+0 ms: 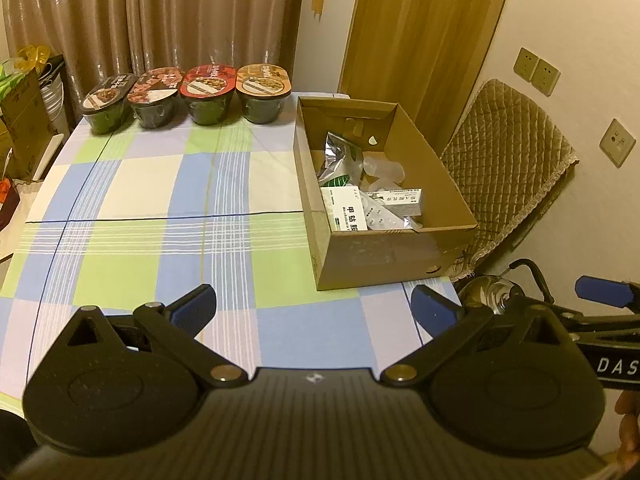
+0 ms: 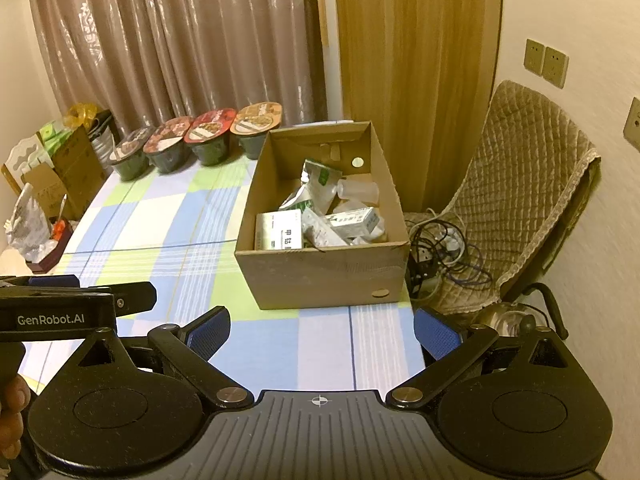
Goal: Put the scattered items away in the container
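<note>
Both claws hover low over the near edge of the tabletop (image 1: 160, 200), each spread wide with nothing between its two blue-padded fingers: the left claw (image 1: 314, 312) and the right claw (image 2: 322, 334). Seen from the right wrist, the left tool's side reads "GenRobot.AI"; from the left wrist, the right tool shows "DAS".

One open cardboard box (image 1: 384, 256) stands on the right part of the checked cloth, and the items lie inside it: a silver foil pouch (image 1: 338, 152), a clear plastic bottle (image 1: 384, 168), two white medicine cartons (image 1: 348, 212) with Chinese print, and a blister strip; others in the pile are hard to tell apart. No loose item shows on the cloth.

Four lidded instant-food bowls (image 1: 206, 94) line the far edge before a curtain (image 1: 160, 12). Right of the tabletop stands a quilted chair (image 2: 520, 200) with tangled cables (image 2: 444, 252) on its seat, and three wall sockets (image 1: 536, 70) are visible.
</note>
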{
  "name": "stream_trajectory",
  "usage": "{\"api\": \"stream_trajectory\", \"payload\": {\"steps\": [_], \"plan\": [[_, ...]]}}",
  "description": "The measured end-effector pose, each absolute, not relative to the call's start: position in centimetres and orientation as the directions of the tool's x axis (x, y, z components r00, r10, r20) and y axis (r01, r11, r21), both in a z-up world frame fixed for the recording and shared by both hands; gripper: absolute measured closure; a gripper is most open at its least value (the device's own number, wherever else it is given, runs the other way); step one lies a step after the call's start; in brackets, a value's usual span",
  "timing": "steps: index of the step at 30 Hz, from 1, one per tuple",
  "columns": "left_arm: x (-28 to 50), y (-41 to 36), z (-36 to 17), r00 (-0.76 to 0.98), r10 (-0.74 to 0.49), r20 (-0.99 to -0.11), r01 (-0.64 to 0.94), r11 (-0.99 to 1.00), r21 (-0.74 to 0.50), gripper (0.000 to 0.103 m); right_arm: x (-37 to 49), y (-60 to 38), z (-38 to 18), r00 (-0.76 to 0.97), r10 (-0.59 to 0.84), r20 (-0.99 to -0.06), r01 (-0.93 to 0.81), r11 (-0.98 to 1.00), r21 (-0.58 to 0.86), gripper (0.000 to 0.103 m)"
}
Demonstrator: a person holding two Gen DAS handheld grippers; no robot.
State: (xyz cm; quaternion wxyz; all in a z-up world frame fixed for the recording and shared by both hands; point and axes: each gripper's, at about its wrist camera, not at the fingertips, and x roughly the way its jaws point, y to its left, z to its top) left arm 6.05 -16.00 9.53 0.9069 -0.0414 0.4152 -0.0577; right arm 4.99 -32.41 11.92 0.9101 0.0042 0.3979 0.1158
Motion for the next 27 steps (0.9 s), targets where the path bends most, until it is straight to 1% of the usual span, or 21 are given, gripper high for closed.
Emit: {"api": "stream_trajectory", "payload": {"steps": [27], "plan": [[6.27,-16.23,8.67,0.64,-0.159,-0.751,0.094,0.987,-0.128,0.001,5.18,-32.18,11.46,0.65,0.213,-0.729,-0.207,0.973,0.099,0.0]]}}
